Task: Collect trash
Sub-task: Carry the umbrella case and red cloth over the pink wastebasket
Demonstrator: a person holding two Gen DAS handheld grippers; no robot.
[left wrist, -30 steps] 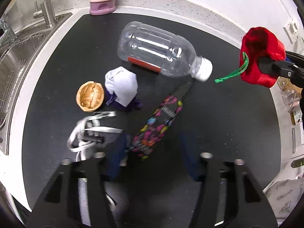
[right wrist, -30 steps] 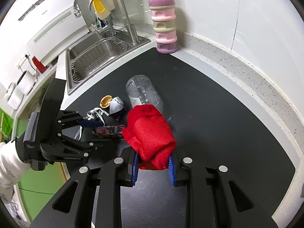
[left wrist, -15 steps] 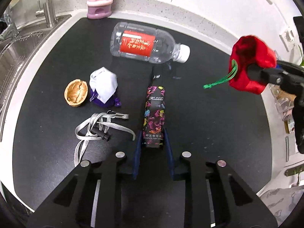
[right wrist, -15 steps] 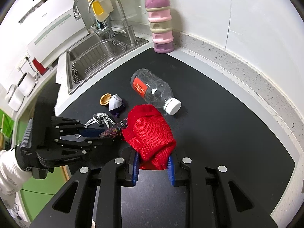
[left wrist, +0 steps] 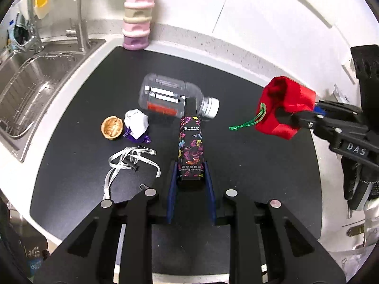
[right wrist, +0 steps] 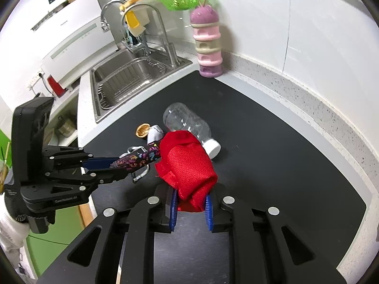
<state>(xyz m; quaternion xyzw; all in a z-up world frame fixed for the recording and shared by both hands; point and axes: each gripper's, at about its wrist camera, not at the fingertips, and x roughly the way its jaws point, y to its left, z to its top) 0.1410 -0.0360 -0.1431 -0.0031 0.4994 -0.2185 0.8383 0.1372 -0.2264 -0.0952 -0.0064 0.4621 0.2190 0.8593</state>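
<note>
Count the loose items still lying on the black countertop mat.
4: clear plastic bottle at centre; brown walnut shell left of it; crumpled white-and-purple wrapper beside the shell; grey strap nearest the camera. The grippers may hide more.

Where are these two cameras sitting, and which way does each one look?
Left view: on the left tongs, looking down at the black counter; they grip a patterned tube.
Right view: on the right tongs, gripping a red pouch; a white sleeve shows.
Both share the clear bottle, the tube and the pouch.
</note>
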